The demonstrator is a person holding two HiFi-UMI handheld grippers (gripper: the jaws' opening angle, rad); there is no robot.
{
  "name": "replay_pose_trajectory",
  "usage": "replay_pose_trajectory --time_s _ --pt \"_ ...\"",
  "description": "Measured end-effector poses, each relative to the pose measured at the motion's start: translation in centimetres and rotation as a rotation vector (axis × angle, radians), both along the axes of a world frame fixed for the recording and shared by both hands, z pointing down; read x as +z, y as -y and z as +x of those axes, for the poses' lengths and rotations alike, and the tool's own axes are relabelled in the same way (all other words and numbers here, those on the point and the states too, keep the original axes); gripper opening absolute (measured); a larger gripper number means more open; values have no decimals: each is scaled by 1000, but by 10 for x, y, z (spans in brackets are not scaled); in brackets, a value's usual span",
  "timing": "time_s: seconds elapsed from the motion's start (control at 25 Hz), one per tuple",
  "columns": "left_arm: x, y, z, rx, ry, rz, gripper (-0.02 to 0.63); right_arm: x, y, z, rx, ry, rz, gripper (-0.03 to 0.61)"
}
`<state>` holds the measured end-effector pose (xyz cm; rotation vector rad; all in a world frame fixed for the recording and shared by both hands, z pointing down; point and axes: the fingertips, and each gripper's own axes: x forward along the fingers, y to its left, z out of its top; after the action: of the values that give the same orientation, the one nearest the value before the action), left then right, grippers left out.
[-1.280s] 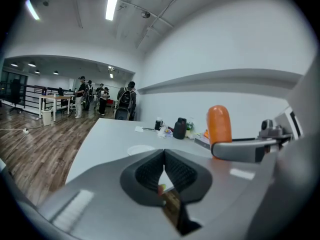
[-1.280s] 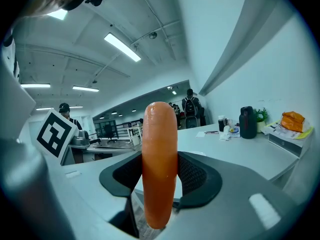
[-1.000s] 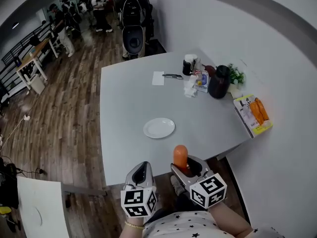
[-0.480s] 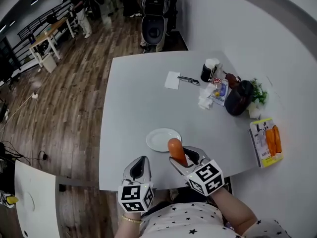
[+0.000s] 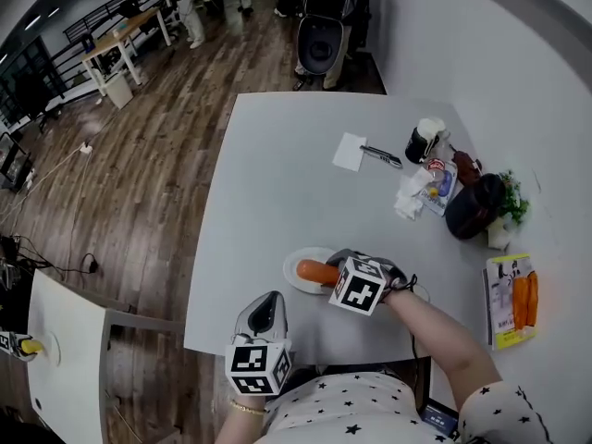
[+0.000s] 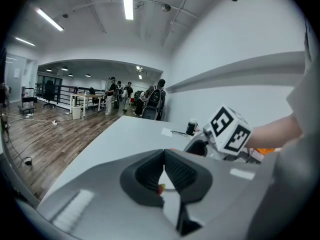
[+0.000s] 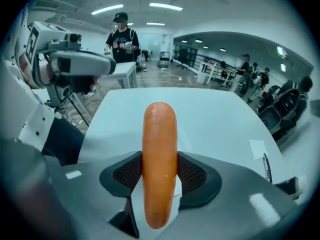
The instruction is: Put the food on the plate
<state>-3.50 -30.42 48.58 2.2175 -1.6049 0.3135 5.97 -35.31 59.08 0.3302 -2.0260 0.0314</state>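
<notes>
An orange sausage [image 5: 315, 272] lies sideways just above the white plate [image 5: 298, 256] near the table's front edge. My right gripper [image 5: 330, 273] is shut on it, with the marker cube to its right. In the right gripper view the sausage [image 7: 160, 154] stands upright between the two black pads, and part of the plate [image 7: 184, 142] shows behind it. My left gripper [image 5: 267, 302] hangs below the table's front edge, near my body. In the left gripper view its jaws [image 6: 163, 156] meet at the tips with nothing between them.
At the table's far right stand a cup [image 5: 424, 141], a dark jug [image 5: 472, 207], a small plant [image 5: 511, 211] and crumpled tissues [image 5: 409, 196]. A paper note [image 5: 350, 152] and a pen [image 5: 381, 156] lie farther back. A carrot packet [image 5: 512, 300] sits at the right edge.
My right gripper has carried the sausage from the table's front edge forward over the plate and turned it sideways. The left gripper has stayed low by my body.
</notes>
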Motion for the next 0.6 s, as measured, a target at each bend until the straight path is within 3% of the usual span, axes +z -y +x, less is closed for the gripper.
replay_pose_trajectory --time_s 0.24,0.6 --pt "5 4 2 -40 4 -16 8 38 20 -18 -147 -162 -22 215" --pt "10 2 1 -69 1 -36 8 68 24 -20 -215 -280 -75 216"
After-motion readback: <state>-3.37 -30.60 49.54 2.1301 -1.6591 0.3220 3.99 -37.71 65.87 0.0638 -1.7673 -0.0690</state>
